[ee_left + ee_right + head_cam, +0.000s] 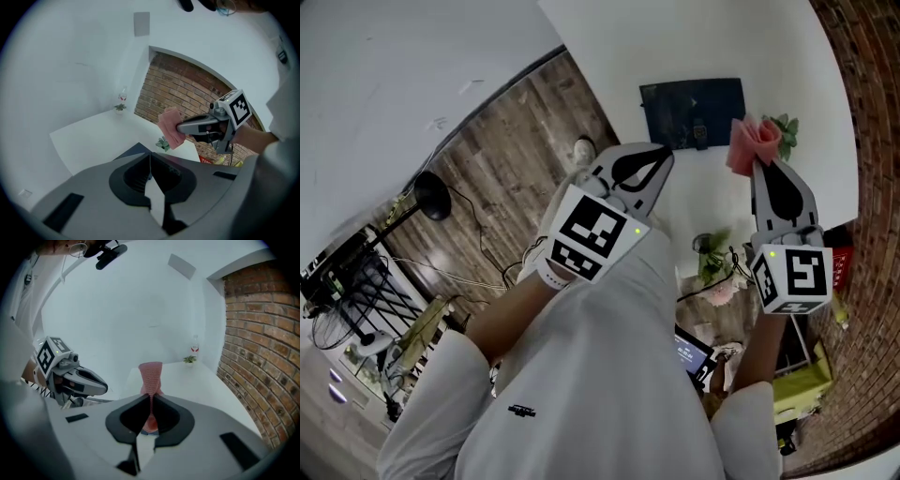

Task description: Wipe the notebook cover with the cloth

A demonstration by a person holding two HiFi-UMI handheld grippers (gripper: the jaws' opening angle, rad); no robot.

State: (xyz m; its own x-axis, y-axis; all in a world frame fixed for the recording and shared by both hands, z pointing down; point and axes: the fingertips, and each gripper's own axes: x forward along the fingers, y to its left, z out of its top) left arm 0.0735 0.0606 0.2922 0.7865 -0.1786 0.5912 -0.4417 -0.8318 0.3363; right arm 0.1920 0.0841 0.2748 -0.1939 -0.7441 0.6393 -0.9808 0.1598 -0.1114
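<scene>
Pressed together on nothing at the left tool (pixel 150 157), raised over the white bench (pixel 722 37). Pinching a pink cloth (pixel 151 373) at the right tool (pixel 151 399), level with the left tool and to its right, the cloth bunched and standing up past the tips. Beyond both tools, lying flat on the bench: a dark notebook (pixel 692 112), ahead of the left tool's tips and left of the cloth, with a small plant (pixel 786 127) just behind the cloth.
</scene>
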